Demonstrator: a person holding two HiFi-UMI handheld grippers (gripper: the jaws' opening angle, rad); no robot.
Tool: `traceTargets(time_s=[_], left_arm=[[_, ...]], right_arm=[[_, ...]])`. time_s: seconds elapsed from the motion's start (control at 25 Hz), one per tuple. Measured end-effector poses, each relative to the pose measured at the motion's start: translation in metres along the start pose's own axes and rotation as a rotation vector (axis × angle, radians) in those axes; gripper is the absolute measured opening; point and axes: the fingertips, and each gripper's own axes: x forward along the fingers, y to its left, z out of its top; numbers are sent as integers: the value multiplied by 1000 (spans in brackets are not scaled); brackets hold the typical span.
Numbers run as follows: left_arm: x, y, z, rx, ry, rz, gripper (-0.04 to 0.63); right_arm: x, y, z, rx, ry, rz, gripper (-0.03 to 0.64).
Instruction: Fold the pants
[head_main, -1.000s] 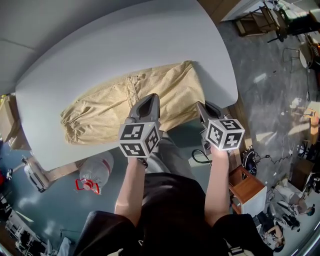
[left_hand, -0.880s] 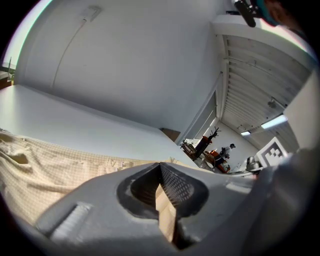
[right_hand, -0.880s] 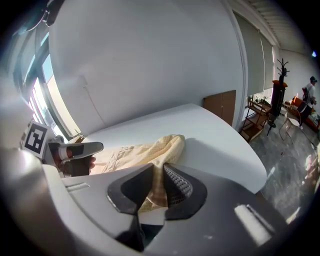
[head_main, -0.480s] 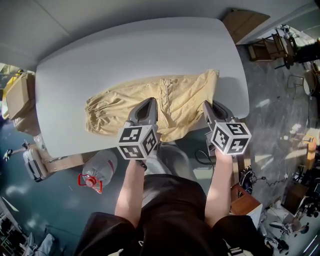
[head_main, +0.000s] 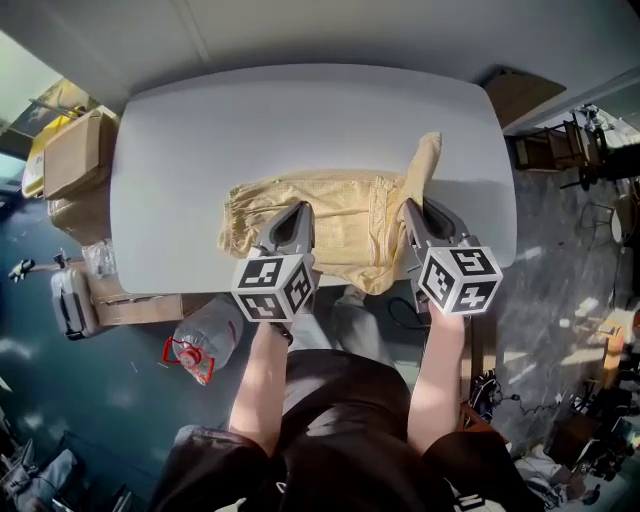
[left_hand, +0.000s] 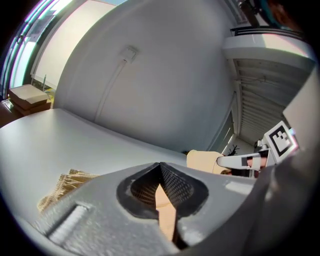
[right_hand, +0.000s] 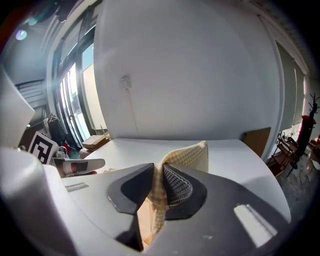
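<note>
On table (head_main: 300, 110), left tool (head_main: 298, 210) and right tool (head_main: 410, 206) both pinch pants (head_main: 335, 195).

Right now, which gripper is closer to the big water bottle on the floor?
Left. The left gripper holds the pants up beside the water bottle; the right gripper holds them farther off.

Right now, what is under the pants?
The white table lies under the pants and is bare around them. The left gripper and right gripper pinch the near edge. Whatever is beneath the spread cloth is covered and cannot be seen.
</note>
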Motion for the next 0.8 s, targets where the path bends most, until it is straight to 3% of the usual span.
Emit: traceTargets(time_s=[0.32, 0.48, 0.8], left_arm=[[-52, 81, 33, -32, -75, 105, 5], [-85, 127, 40, -62, -100, 199, 5], [-140, 215, 28, -136, -93, 341, 5]], right_arm=[[58, 113, 20, -116, 25, 154, 61], [96, 183, 13, -191, 72, 271, 61], [156, 305, -69, -327, 285, 462, 61]])
